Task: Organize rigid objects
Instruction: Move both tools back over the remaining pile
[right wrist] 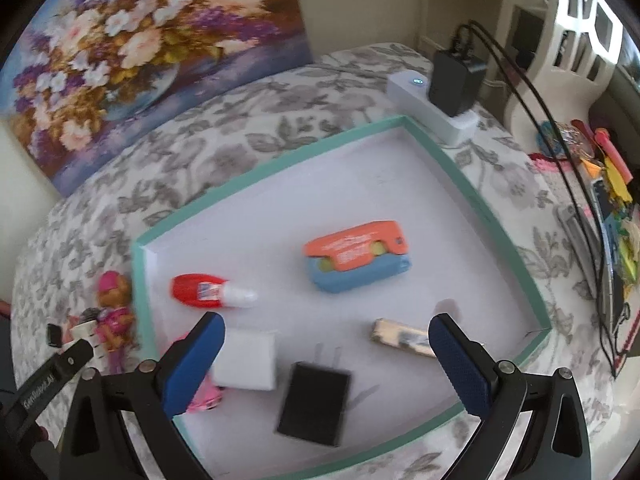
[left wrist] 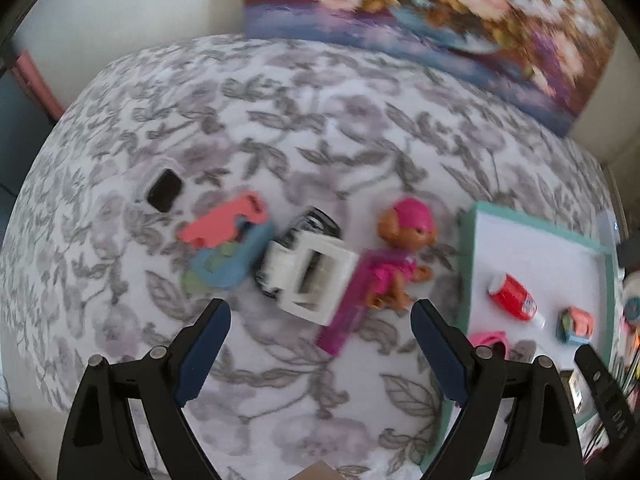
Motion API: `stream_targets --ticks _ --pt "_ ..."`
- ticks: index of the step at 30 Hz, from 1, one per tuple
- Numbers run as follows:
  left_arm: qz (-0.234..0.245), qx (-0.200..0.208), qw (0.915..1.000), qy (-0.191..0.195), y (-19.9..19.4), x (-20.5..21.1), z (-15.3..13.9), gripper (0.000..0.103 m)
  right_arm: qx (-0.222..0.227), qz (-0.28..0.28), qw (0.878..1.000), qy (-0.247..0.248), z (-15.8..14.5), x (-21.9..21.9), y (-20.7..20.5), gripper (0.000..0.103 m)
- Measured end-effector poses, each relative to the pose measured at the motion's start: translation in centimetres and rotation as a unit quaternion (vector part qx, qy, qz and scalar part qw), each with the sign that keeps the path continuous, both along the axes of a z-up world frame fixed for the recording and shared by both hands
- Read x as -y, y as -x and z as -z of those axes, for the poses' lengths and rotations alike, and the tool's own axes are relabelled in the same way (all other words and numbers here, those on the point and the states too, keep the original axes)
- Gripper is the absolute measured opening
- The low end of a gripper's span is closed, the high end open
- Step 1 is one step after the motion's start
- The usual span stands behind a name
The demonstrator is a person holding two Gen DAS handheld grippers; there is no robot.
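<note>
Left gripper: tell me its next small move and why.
Probably lower the left gripper onto the white toy truck just ahead and close on it. Its fingers stand open and empty, the truck lies on the floral cloth outside the teal-rimmed tray, where sorted items already sit.
</note>
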State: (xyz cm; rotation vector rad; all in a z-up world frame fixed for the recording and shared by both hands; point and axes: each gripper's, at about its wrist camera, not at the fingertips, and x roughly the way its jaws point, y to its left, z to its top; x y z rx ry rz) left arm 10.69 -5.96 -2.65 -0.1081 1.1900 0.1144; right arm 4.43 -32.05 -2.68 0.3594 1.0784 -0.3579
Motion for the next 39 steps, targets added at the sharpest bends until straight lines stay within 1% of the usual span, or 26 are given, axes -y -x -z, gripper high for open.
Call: stream_targets --ticks 5,8,11,16,23,30,35,39 --pt "-0.026 0.019 0.9995 0.003 0.3 -2.8 -1.5 0.092 0.003 -0.035 0.999 0.015 -0.9 -3.3 -0.5 0.103" --pt "-0.047 0.025 0.9985 0.009 0.6 -5.0 -2.1 0.092 0.01 -0.07 0.997 0.023 -1.5 -6.2 -1.0 0.103" --pt "-0.068 0.026 0.9973 0.008 0.7 -7.2 -2.3 0.092 0.012 -0.099 0.995 0.019 -1.6 -8.8 -1.5 0.103" --pt "-0.098 0.027 0.9948 -0.006 0.8 -10.9 -2.4 0.092 0.009 -0.127 0.992 0.001 -1.2 -12.3 -2.4 0.103" --pt "-0.126 0.021 0.9918 0.002 1.0 -15.0 -1.8 0.092 0.011 -0.157 0.987 -0.007 -0.7 -16.0 -3.1 0.103" --pt "-0.138 0.013 0.9902 0.013 0.7 -17.0 -0.6 0.092 0.005 -0.171 0.985 -0.024 0.5 -18.1 -4.3 0.103" --pt "-0.14 0.005 0.9899 0.021 0.0 -17.2 0.5 0.092 0.002 -0.178 0.984 -0.035 1.3 -19.1 -4.9 0.103" --pt "-0.134 -0.005 0.9907 0.022 -0.6 -16.8 1.5 0.092 0.011 -0.182 0.981 -0.06 1.4 -19.8 -5.4 0.095"
